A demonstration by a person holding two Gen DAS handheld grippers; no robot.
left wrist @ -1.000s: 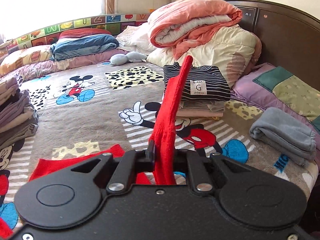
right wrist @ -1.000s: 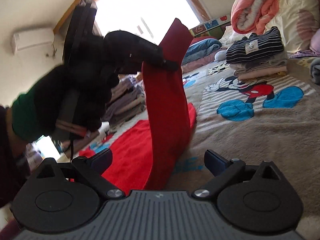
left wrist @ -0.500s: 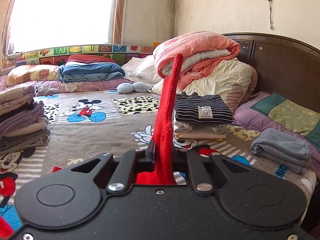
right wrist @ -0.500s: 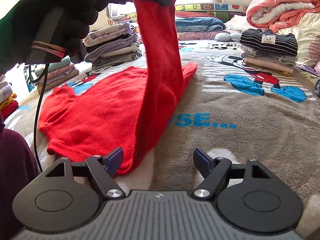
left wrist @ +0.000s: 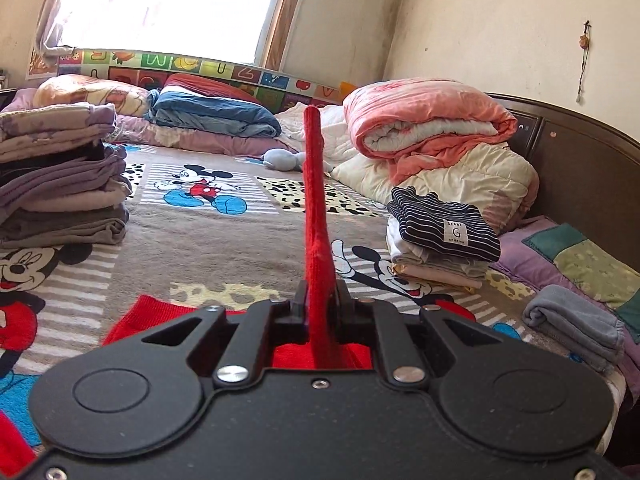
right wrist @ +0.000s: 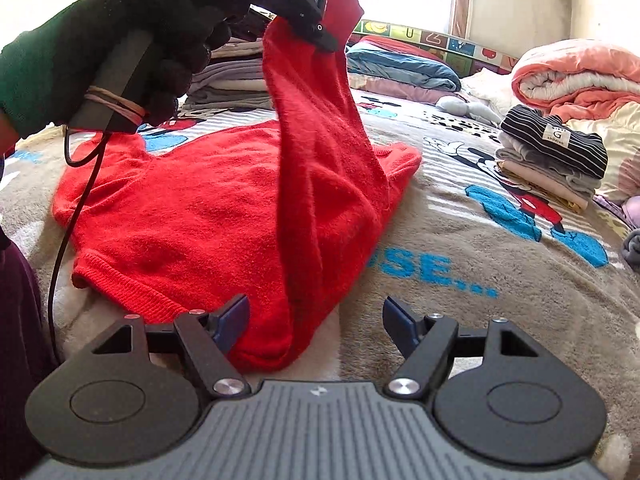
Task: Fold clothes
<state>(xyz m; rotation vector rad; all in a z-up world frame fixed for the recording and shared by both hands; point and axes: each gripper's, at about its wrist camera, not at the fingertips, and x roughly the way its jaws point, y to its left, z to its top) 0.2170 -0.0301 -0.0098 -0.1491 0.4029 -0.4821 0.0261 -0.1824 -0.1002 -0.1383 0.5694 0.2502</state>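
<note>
Red sweater (right wrist: 192,208) lies spread on a Mickey Mouse blanket (right wrist: 480,240) printed "SE...", one sleeve lifted toward 12 o'clock. A gloved hand (right wrist: 132,40) holds the left gripper (right wrist: 326,42), marked "CenRobot AI", clamped on that sleeve. Right gripper (right wrist: 316,322) jaws are closing, sleeve hem between them, untouched. At 3 o'clock, a striped folded top (right wrist: 556,140) reads "G children"; smaller print is illegible.

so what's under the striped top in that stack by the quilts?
The striped top sits on a few folded pale garments, white then beige. Below those, only the Mickey blanket shows; anything beneath the stack is covered.
</note>
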